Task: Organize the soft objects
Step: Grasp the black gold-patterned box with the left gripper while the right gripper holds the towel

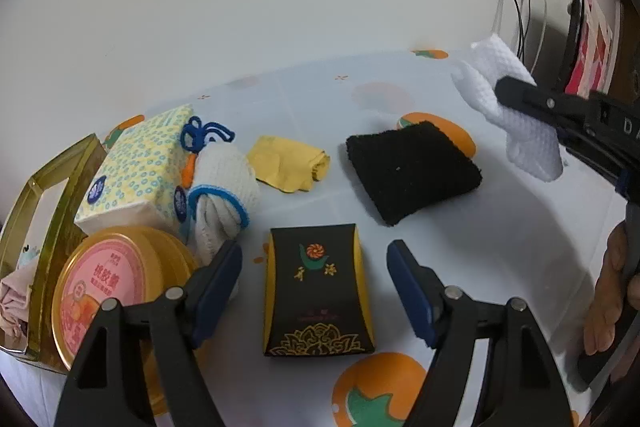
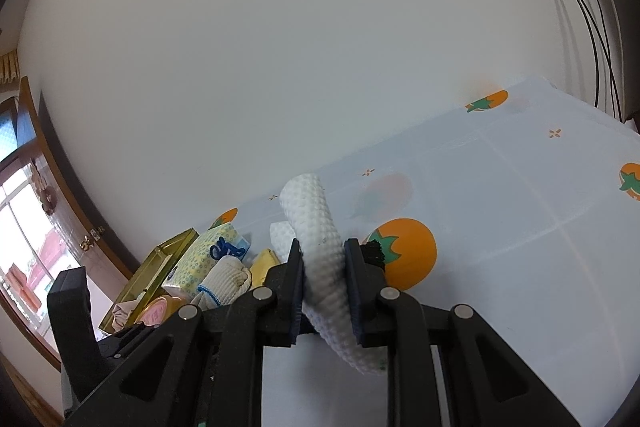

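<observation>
My right gripper is shut on a white waffle-textured cloth and holds it above the table; it also shows in the left wrist view at the upper right. My left gripper is open and empty, low over a black and gold box. A black towel, a yellow cloth and a white glove with blue trim lie on the table beyond it.
A yellow-patterned tissue pack, a round pink-lidded tin and a gold open box holding a beige cloth stand at the left. The tablecloth has orange fruit prints. Cables hang on the wall at right.
</observation>
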Motion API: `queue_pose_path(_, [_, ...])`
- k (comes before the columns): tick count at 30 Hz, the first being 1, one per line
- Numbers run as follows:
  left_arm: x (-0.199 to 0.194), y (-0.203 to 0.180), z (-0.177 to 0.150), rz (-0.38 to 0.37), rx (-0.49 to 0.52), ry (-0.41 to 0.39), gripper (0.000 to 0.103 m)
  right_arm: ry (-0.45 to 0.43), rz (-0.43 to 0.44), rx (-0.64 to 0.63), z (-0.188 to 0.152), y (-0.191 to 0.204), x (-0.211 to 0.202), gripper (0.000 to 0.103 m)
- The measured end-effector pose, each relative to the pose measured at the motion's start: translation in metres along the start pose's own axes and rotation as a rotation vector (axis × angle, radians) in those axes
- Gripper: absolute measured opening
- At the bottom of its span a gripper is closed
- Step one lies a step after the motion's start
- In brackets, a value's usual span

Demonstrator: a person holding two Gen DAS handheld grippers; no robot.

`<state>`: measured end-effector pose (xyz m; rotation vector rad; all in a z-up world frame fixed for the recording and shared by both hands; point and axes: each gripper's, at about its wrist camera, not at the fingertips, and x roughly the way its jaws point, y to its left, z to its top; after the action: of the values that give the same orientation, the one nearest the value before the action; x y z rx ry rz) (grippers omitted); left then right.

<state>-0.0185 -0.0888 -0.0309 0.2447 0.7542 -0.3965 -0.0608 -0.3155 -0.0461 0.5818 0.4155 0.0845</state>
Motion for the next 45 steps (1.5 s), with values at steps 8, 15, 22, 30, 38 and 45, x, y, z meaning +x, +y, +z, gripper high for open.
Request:
queue_pose_path(8, [-0.006, -0.009, -0.003, -0.063, 0.029, -0.014, 0.073, 0.000, 0.002, -0.007, 0.000, -0.001, 0.001, 0.021])
queue_pose_path(15, [-0.015, 0.005, -0.009, -0.150, -0.068, -0.038, 0.071, -0.002, 0.002, -0.013, 0.000, 0.001, 0.000, 0.021])
queue_pose_path(22, [-0.011, -0.003, -0.009, -0.129, -0.051, -0.007, 0.071, -0.005, -0.002, -0.018, -0.002, 0.003, -0.001, 0.021])
queue_pose_path(30, [0.009, -0.008, -0.008, -0.041, -0.040, 0.095, 0.070, -0.007, -0.005, -0.021, -0.002, 0.006, -0.001, 0.021])
queue_pose_path(38, [0.017, -0.012, -0.002, -0.209, -0.060, 0.107, 0.070, 0.001, -0.004, -0.010, -0.002, 0.005, 0.000, 0.021])
queue_pose_path(45, [0.010, -0.001, -0.007, -0.261, -0.113, 0.099, 0.063, -0.006, -0.009, -0.008, -0.002, 0.004, -0.002, 0.021])
